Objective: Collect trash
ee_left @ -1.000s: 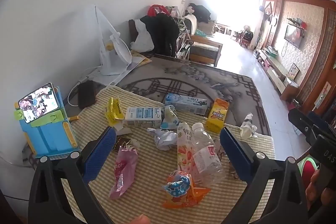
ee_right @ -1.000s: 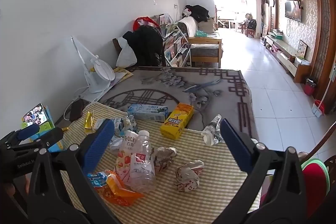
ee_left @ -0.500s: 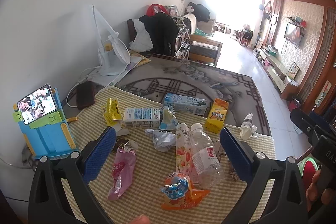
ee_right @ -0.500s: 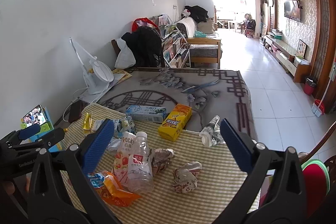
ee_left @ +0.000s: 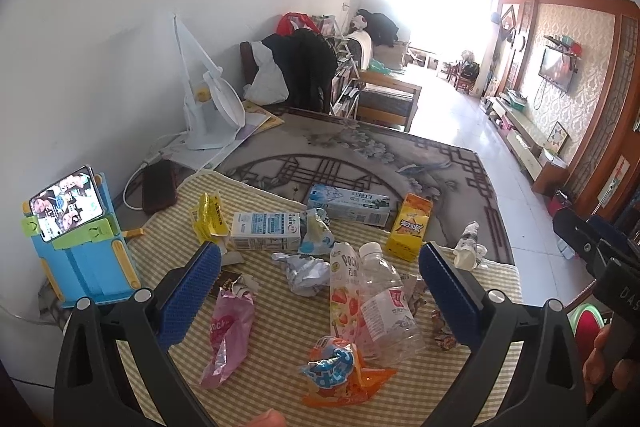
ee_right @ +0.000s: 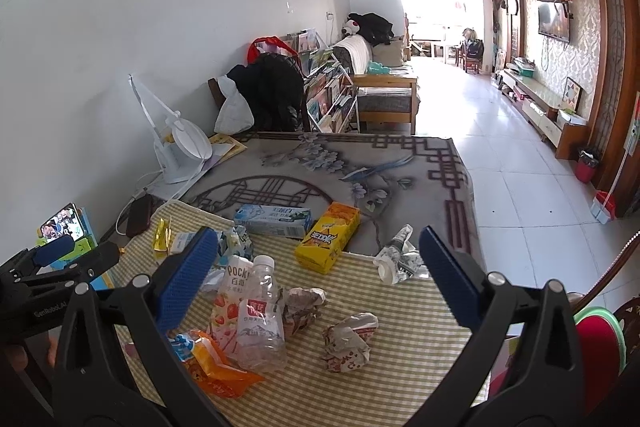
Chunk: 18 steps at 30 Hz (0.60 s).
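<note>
A checked mat fills the lower middle of the left wrist view. On it, a plastic bottle lies at centre against a Pocky pouch on its left. Behind them, toward the upper frame, sit a milk carton, a long box and a snack box. A phone stand stands at far left.

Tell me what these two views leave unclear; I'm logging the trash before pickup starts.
- Dark wrapper, left wrist view: half hidden behind the left claw; print unreadable.
- Milk carton, right wrist view: mostly covered by the right claw.
- Small scraps, left wrist view: partly behind the claw's right finger.
- Red and green round object, right wrist view: cut off by the frame; unidentifiable.
</note>
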Available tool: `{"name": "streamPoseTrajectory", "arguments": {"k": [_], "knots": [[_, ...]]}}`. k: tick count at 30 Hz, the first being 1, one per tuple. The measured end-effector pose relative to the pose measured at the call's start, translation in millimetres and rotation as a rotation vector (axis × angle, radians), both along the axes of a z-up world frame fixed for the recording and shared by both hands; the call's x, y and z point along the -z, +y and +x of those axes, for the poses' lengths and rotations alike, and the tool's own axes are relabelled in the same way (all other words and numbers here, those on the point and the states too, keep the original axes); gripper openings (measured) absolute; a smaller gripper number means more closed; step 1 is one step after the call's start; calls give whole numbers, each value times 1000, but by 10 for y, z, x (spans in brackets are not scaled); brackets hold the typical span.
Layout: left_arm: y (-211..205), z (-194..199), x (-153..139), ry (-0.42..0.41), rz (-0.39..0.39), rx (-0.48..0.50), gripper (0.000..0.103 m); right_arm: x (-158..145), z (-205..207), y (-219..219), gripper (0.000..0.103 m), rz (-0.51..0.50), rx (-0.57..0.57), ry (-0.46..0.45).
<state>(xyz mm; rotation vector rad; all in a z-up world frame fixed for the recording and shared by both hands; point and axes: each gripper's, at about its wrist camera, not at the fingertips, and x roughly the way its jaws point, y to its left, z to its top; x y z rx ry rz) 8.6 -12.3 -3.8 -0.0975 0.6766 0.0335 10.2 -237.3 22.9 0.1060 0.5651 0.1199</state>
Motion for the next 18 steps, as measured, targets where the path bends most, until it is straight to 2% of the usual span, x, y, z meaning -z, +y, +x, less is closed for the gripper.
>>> {"name": "streamPoseTrajectory", "arguments": {"k": [18], "knots": [[14, 19, 41, 6, -4, 4, 95, -4, -22, -82, 99, 6, 54, -6]]}}
